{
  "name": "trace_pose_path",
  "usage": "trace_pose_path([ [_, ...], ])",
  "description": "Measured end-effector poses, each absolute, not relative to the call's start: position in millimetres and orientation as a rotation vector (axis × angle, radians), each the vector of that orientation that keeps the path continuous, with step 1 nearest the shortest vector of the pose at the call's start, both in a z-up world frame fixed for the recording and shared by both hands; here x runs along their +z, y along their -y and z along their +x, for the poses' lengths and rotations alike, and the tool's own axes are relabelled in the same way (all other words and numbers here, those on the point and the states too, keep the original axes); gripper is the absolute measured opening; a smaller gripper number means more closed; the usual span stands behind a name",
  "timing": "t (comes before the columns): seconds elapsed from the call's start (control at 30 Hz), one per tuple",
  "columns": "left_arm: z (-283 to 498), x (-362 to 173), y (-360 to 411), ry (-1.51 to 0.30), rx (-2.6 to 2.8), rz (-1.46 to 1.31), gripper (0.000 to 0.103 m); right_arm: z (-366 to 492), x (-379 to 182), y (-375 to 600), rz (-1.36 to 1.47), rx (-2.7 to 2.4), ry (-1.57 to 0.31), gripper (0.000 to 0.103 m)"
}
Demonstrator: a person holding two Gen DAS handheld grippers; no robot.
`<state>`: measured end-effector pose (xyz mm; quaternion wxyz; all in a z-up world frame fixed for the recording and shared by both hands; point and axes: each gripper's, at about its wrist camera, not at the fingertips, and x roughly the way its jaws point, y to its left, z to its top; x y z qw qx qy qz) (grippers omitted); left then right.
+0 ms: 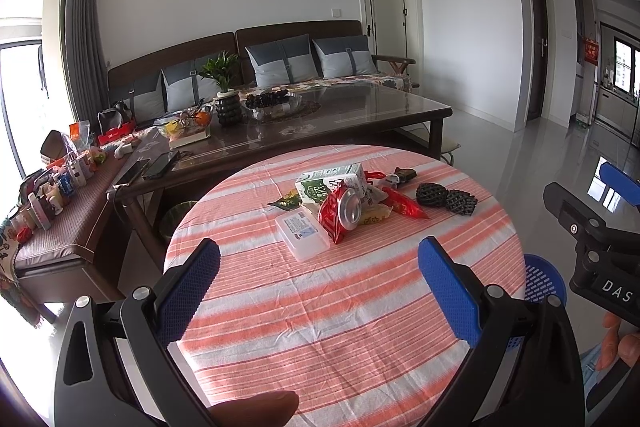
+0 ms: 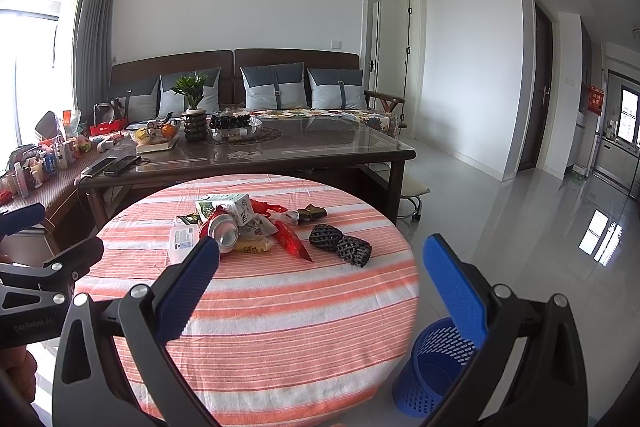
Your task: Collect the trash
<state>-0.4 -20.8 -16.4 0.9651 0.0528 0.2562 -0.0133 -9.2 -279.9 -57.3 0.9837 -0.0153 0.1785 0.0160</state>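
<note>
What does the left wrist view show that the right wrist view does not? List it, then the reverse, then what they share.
Only the left wrist view shows the right gripper from outside, with the hand holding it, and just the rim of the blue basket behind the table edge.

Only the right wrist view shows that basket standing whole on the floor, and the left gripper at its left edge.

Both show the striped round table with the trash pile: crushed can, milk carton, clear plastic box, black netting.
</note>
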Motion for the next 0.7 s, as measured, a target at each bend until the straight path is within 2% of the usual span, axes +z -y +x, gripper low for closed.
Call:
trace_pose_path([
  [0.7,-6.0,-19.0,29.7,-0.532,-0.037,0.098,0.098,-9.0,-58.2,280.5,-0.027,0.028,-0.357,0.098],
])
